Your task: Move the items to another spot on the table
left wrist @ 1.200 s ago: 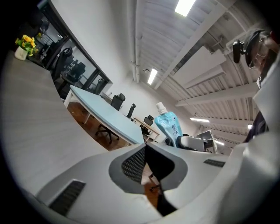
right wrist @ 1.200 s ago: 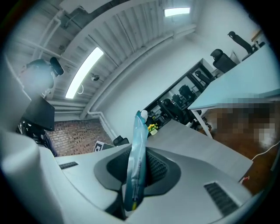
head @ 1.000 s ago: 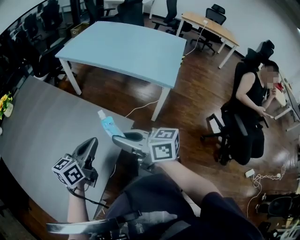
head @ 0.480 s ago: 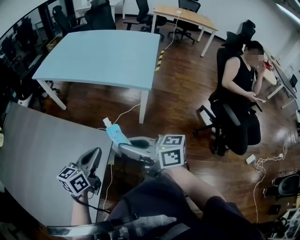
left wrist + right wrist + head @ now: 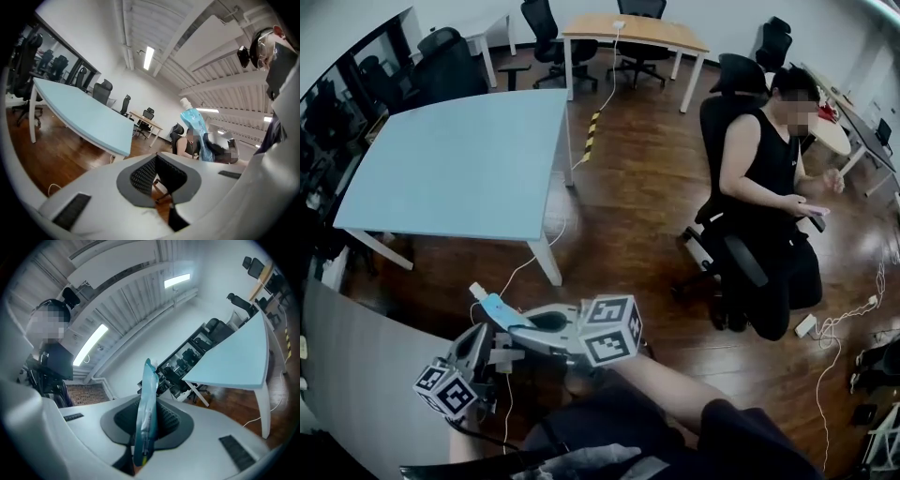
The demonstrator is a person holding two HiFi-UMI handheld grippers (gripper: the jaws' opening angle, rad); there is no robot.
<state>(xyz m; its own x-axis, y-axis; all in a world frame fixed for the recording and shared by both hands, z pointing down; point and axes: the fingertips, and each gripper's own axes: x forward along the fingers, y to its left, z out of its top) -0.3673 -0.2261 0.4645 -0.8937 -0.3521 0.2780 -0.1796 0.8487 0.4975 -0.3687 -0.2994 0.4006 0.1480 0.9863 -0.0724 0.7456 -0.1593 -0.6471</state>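
**Clerk:** Head view, entry one?

**Checker:** Right gripper (image 5: 517,321), closed on a blue pouch (image 5: 494,306) with a white cap. The pouch was held in the air, off the grey surface (image 5: 347,375) at lower left and just past its edge, with wooden floor (image 5: 628,206) behind it.

**Clerk:** Entry two?

**Checker:** Left gripper (image 5: 480,339), just below and left of the pouch, over the edge of the grey surface. It carried nothing.

**Clerk:** Surroundings?

**Checker:** One light blue table (image 5: 459,159), well apart from the grippers. One wooden desk (image 5: 628,28) at the far wall. One seated person (image 5: 759,178) in black on an office chair, at right.

**Clerk:** Left gripper view?

**Checker:** Left gripper (image 5: 157,161): the pads met at their tips, and only floor showed through the slot beneath. Listed as closed, empty. The pouch (image 5: 194,129) stood upright beyond it at right, cap uppermost. The light blue table (image 5: 79,110) lay at left.

**Clerk:** Right gripper view?

**Checker:** Right gripper (image 5: 147,422): both pads pressed on the pouch (image 5: 147,392), seen edge-on. It was clamped by its lower part and rose clear above the pads. The light blue table (image 5: 234,357) was at right, ceiling lights above.
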